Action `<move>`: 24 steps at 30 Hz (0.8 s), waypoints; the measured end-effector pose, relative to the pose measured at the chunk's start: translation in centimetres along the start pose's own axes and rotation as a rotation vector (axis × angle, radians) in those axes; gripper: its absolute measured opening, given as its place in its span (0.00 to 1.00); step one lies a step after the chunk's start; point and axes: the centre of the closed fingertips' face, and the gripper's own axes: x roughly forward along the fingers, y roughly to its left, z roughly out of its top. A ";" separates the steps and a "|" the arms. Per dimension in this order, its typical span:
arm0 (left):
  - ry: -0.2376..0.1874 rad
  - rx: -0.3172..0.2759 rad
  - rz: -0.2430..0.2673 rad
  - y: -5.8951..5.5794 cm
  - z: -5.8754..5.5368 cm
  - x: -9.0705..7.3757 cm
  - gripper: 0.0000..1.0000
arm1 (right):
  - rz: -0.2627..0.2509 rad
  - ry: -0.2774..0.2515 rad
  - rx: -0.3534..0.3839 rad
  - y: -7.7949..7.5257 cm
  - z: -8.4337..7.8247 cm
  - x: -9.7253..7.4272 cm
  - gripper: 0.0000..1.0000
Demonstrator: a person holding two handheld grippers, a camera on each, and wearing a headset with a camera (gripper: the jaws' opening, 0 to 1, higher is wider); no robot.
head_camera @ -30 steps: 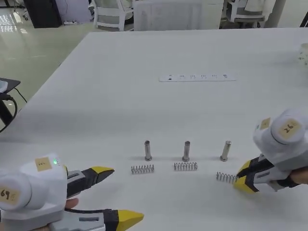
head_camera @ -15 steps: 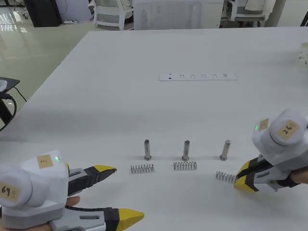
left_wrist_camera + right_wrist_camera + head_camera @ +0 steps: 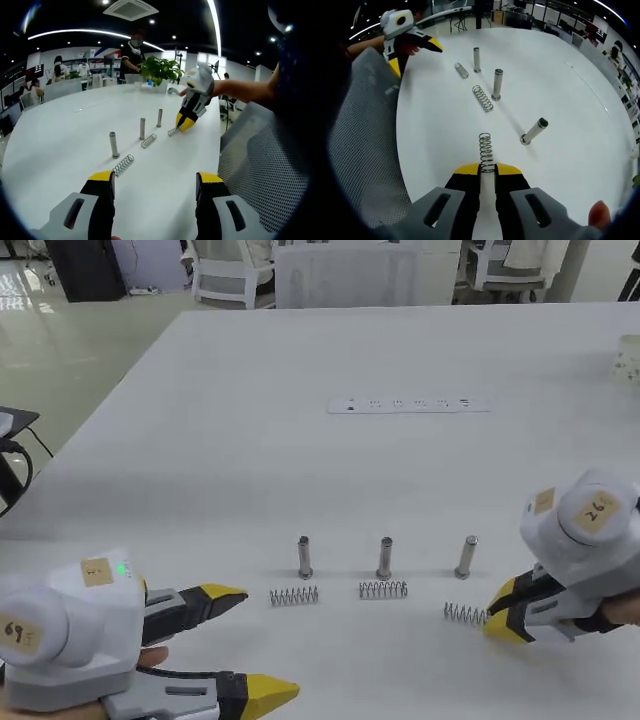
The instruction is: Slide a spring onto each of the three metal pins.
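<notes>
Three metal pins stand upright in a row on the white table: left pin, middle pin, right pin. A spring lies in front of each: left spring, middle spring, right spring. My right gripper rests low on the table, its jaws nearly together around the near end of the right spring. My left gripper is open and holds nothing, hovering left of the left spring.
A white power strip lies farther back on the table. Chairs stand beyond the far edge. A person and a potted plant are behind the table in the left gripper view. A mesh chair back is close to the table's near edge.
The head camera has shifted slightly. The right gripper stays at the right spring's end, and the left gripper has hardly moved.
</notes>
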 end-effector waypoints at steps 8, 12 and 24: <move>-0.002 0.023 -0.024 -0.3 0.6 0.2 0.59 | -0.004 -0.014 -0.012 0.5 1.1 -0.8 0.08; -0.007 0.034 -0.042 -0.6 1.2 0.4 0.58 | -0.004 -0.020 -0.030 0.9 1.8 -1.1 0.08; -0.012 0.076 -0.084 -0.9 2.7 1.3 0.55 | 0.004 -0.037 -0.072 1.9 3.9 -1.9 0.08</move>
